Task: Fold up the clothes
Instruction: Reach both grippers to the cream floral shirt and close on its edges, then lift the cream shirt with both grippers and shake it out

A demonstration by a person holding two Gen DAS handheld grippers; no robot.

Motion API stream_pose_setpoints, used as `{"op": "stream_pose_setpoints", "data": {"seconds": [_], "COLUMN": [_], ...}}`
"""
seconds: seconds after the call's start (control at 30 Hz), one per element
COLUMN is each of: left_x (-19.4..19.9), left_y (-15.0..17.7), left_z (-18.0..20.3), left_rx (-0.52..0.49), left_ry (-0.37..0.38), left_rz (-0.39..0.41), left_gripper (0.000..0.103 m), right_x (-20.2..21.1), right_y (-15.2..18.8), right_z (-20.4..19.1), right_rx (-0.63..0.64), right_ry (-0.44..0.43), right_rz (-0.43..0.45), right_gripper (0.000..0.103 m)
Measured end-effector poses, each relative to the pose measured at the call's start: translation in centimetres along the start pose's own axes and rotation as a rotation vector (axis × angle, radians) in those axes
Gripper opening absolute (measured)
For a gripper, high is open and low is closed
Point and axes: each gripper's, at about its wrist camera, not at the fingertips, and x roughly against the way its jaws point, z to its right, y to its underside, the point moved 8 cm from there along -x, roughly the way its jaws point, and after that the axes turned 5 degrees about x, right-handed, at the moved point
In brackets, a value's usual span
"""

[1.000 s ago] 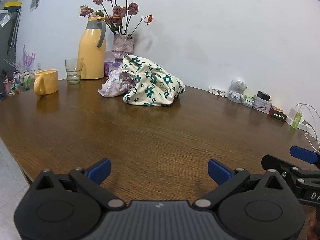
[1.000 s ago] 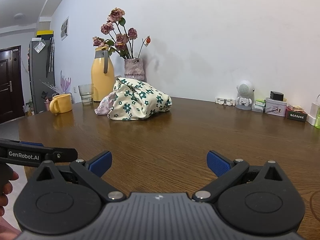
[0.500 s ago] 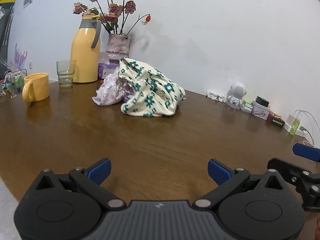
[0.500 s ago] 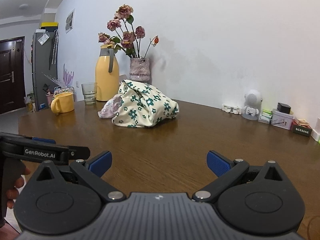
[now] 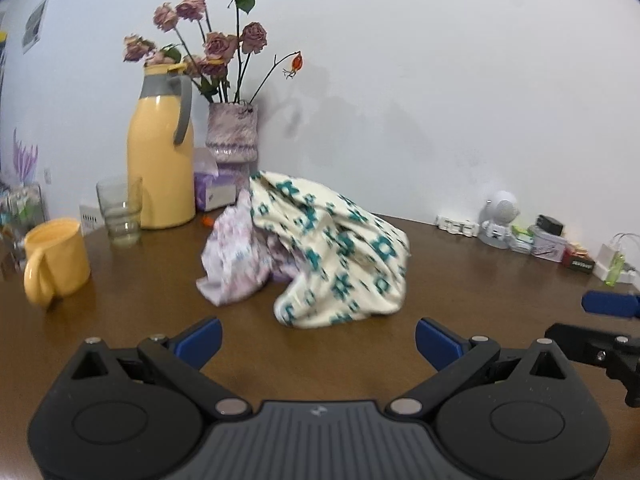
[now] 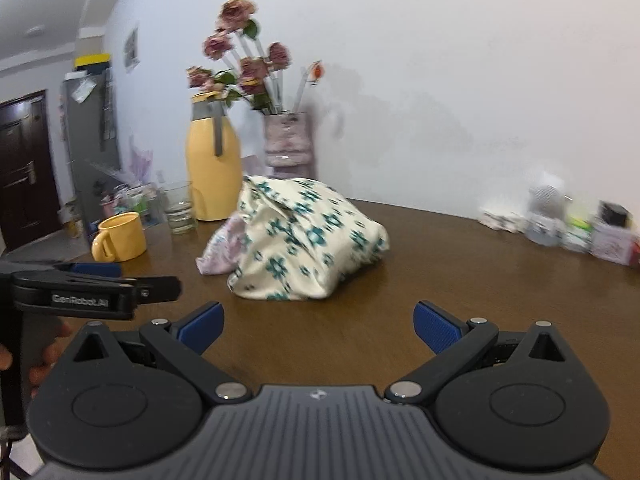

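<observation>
A crumpled cream garment with teal flowers (image 5: 340,256) (image 6: 308,240) lies heaped on the brown wooden table (image 5: 120,320) (image 6: 460,272). A pale lilac printed garment (image 5: 234,260) (image 6: 222,250) is bunched against its left side. My left gripper (image 5: 318,340) is open, just short of the heap, nothing between its blue fingertips. My right gripper (image 6: 318,326) is open too, a little before the heap's front edge. In the right wrist view the left gripper (image 6: 96,280) shows at the left, held by a hand (image 6: 44,360).
Behind the clothes stand a yellow jug (image 5: 160,160), a vase of dried roses (image 5: 232,136), a drinking glass (image 5: 120,216) and a yellow mug (image 5: 56,264). Small items, among them a white robot figure (image 5: 498,224), line the wall at the right.
Both grippers have moved forward over the table toward the heap of clothes, which now looms larger. Both have stayed open.
</observation>
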Motion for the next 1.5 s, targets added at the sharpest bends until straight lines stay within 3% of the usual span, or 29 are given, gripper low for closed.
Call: {"op": "stream_pose_setpoints", "data": {"seconds": [0.33, 0.47, 0.6, 0.63, 0.67, 0.7, 0.73, 0.77, 0.8, 0.83, 0.87, 0.93, 1.07, 1.2, 1.4, 1.5], "left_x": [-10.1, -15.3, -19.8, -20.6, -21.5, -22.3, -23.0, -23.6, -24.3, -24.7, -25.1, -25.2, -22.6, -16.9, -3.4, 3.4], "left_y": [-7.3, -9.3, -9.9, -10.1, -10.3, -10.6, -10.8, -11.1, -11.3, -11.5, -11.7, -12.2, -14.6, -17.4, -19.4, -19.7], "left_z": [-3.3, -3.9, -4.2, -4.2, -4.3, -4.3, -4.2, -4.1, -3.8, -3.6, -3.4, -2.8, -1.4, 0.7, 4.5, 6.1], "left_rx": [-0.119, -0.161, -0.164, -0.168, -0.173, -0.177, -0.181, -0.187, -0.194, -0.197, -0.197, -0.215, -0.243, -0.277, -0.386, -0.44], "left_ry": [-0.106, -0.134, -0.145, -0.15, -0.155, -0.154, -0.143, -0.128, -0.102, -0.073, -0.042, -0.017, 0.007, 0.057, 0.155, 0.19], "left_rz": [0.035, -0.02, -0.053, -0.053, -0.053, -0.054, -0.056, -0.058, -0.062, -0.067, -0.076, -0.064, 0.029, 0.14, 0.277, 0.289], "left_gripper": [0.102, 0.097, 0.086, 0.08, 0.078, 0.073, 0.066, 0.061, 0.043, 0.017, 0.01, 0.007, 0.005, 0.005, 0.005, 0.005], "right_x": [-13.6, -18.0, -20.5, -20.8, -21.1, -21.3, -21.5, -21.6, -21.7, -21.7, -21.6, -21.1, -18.9, -13.8, -2.5, 4.1], "right_y": [-3.9, -3.3, -2.0, -1.8, -1.6, -1.5, -1.4, -1.3, -1.3, -1.4, -1.6, -2.4, -6.1, -11.5, -17.5, -19.6], "right_z": [1.6, 2.9, 3.4, 3.4, 3.5, 3.6, 3.6, 3.8, 3.9, 4.1, 4.3, 5.0, 7.7, 10.4, 10.7, 9.7], "right_rx": [0.066, 0.004, -0.071, -0.078, -0.086, -0.097, -0.109, -0.123, -0.134, -0.135, -0.134, -0.125, -0.109, -0.08, 0.027, 0.076], "right_ry": [0.058, 0.051, 0.021, 0.021, 0.02, 0.013, 0.006, -0.005, -0.013, -0.014, -0.012, -0.001, 0.061, 0.125, 0.15, 0.129], "right_rz": [-0.116, -0.186, -0.241, -0.243, -0.245, -0.249, -0.253, -0.258, -0.261, -0.258, -0.255, -0.239, -0.164, -0.049, 0.103, 0.17], "right_gripper": [0.1, 0.092, 0.073, 0.07, 0.06, 0.045, 0.037, 0.02, 0.011, 0.01, 0.007, 0.006, 0.005, 0.005, 0.005, 0.005]}}
